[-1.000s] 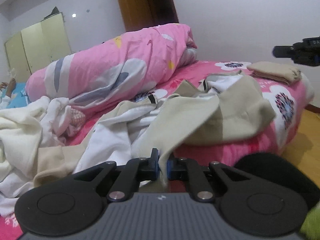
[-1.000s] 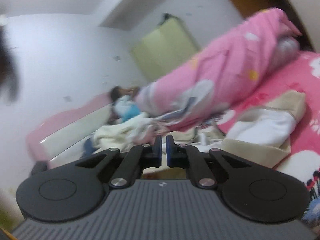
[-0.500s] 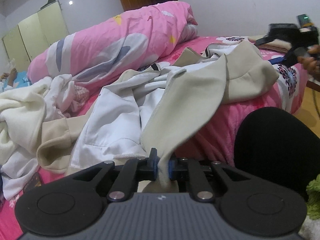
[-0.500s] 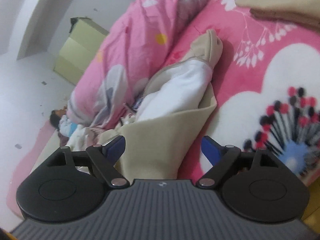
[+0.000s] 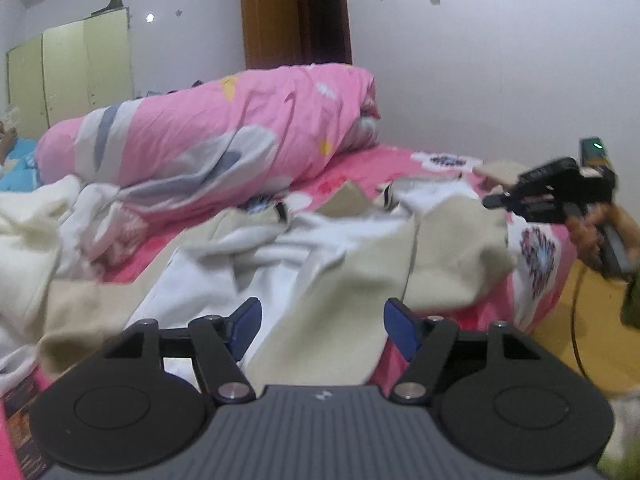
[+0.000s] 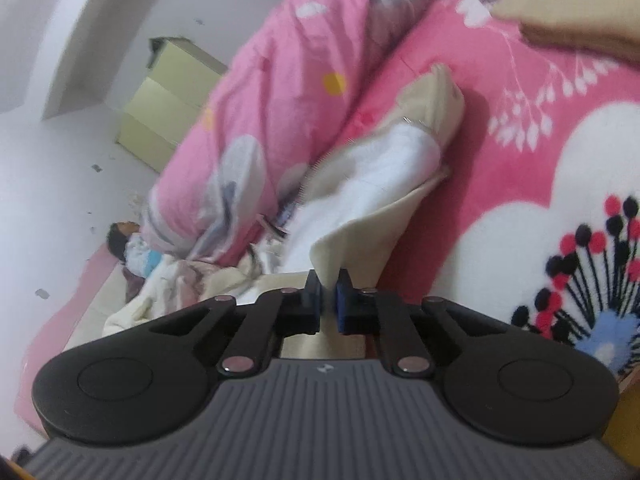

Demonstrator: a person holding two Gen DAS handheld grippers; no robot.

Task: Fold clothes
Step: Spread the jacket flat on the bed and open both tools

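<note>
Now the left gripper stands with jaws spread wide over the beige, white-lined fleece jacket at the pink floral bed's near edge, while the right gripper pinches its beige hem.

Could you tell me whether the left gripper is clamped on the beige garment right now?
No, the left gripper has its jaws spread wide apart, with the beige garment lying loose between them.

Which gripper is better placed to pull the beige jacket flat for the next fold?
Right. The right gripper is shut on a corner of the beige jacket; the left gripper is open with cloth lying loose between its fingers.
</note>
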